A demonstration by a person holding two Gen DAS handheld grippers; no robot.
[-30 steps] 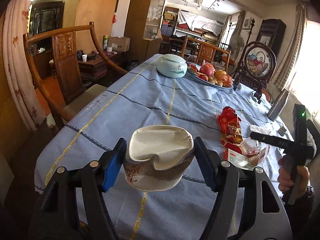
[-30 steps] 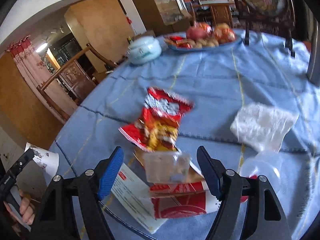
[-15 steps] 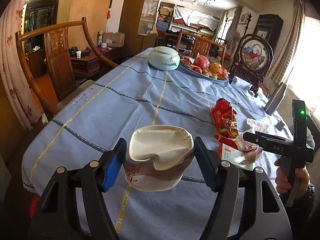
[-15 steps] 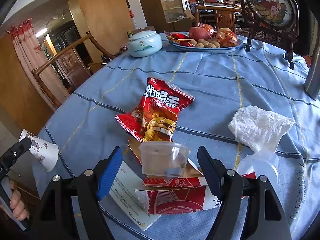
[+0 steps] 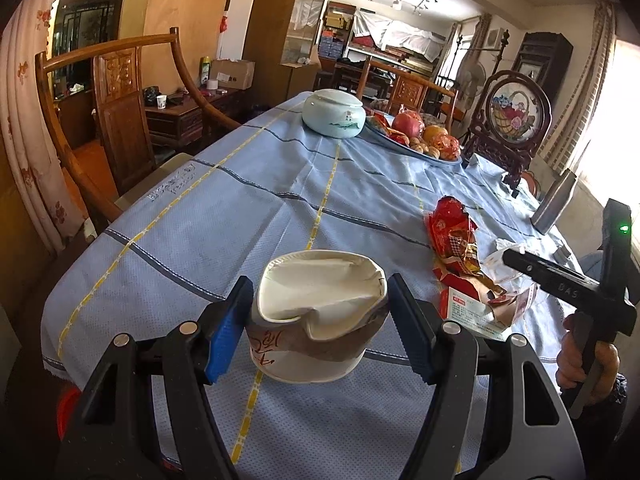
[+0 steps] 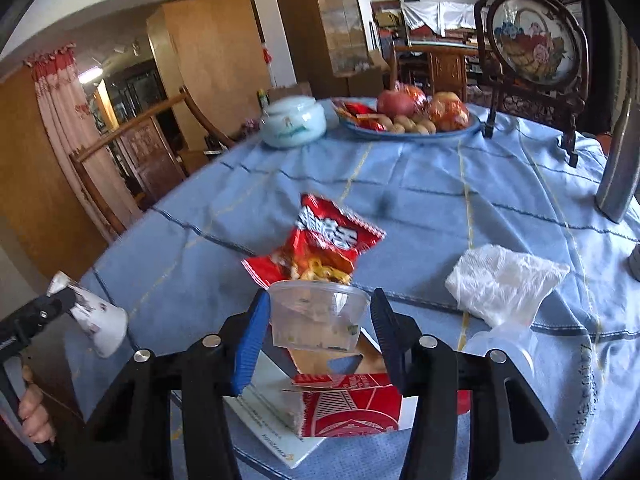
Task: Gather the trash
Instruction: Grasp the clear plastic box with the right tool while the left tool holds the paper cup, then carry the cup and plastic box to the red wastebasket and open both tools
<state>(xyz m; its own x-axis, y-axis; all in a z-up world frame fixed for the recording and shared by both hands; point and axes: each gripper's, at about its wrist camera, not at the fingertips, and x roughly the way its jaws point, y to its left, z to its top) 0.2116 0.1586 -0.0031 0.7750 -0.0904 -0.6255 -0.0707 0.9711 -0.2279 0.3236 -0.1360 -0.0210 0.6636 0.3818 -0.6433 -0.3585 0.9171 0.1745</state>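
Note:
My left gripper (image 5: 320, 332) is shut on a crushed white paper cup (image 5: 316, 316) and holds it above the near edge of the blue tablecloth (image 5: 240, 208). It also shows in the right wrist view (image 6: 98, 322) at the left. My right gripper (image 6: 318, 320) is shut on a clear plastic cup (image 6: 316, 316), lifted over a red carton (image 6: 352, 404) and a white leaflet (image 6: 276, 428). A red snack bag (image 6: 320, 240), a crumpled tissue (image 6: 504, 284) and a clear lid (image 6: 504, 344) lie on the cloth. The snack bag (image 5: 452, 228) shows in the left wrist view too.
A pale green lidded jar (image 5: 334, 114) and a blue fruit plate (image 5: 416, 136) stand at the far end. A framed round picture on a dark stand (image 6: 532, 52) and a metal bottle (image 6: 618, 168) are at the right. A wooden chair (image 5: 116, 120) stands at the left.
My right gripper has closed on the clear plastic cup and raised it off the carton. My left gripper still holds the paper cup and has shifted slightly.

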